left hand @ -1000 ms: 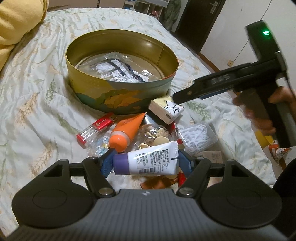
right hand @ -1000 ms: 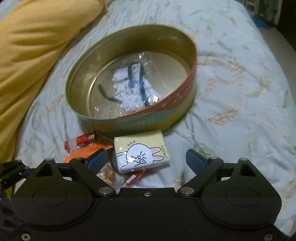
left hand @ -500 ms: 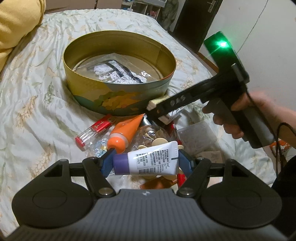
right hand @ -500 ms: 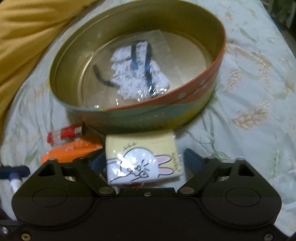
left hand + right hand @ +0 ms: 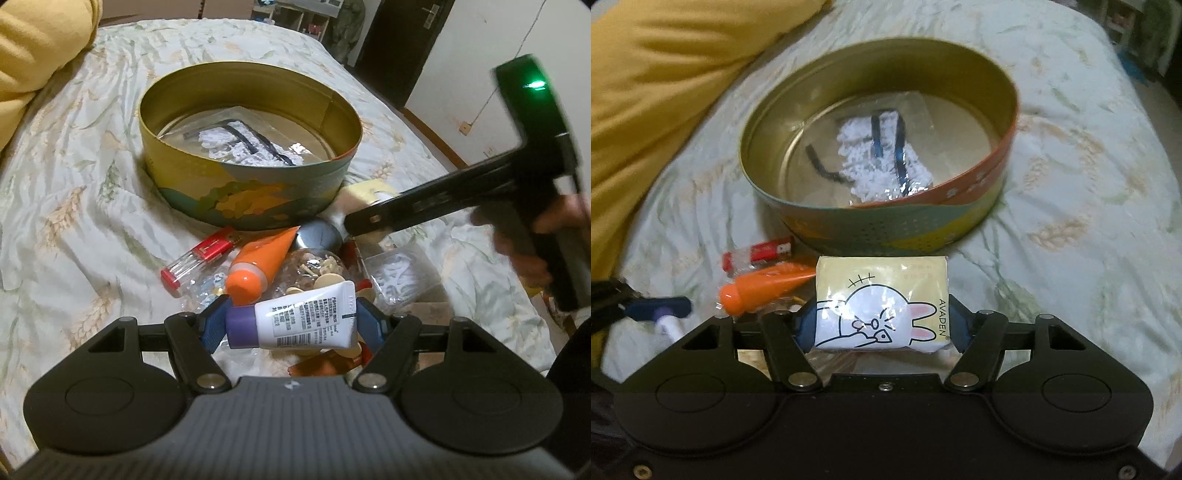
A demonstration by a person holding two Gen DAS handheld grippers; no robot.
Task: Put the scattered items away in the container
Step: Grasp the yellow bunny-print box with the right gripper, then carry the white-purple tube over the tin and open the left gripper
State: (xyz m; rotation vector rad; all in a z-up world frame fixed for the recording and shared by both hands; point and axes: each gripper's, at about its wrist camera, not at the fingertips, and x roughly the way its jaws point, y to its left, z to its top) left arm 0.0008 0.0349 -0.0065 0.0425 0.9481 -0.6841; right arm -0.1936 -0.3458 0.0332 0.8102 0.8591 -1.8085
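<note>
A round tin (image 5: 879, 221) with a gold interior stood upright and open on the bedspread, a clear bag of white bits and dark strips (image 5: 882, 158) flat on its floor. In front of it lay a yellow tissue pack printed with a rabbit (image 5: 882, 306), an orange tube (image 5: 258, 264), a red-capped clear case (image 5: 201, 260), a white purple-capped tube (image 5: 295, 319) lying crosswise, and a clear box of white picks (image 5: 400, 273).

"AVADEN" on rabbit tissue pack (image 5: 882, 306)
</note>
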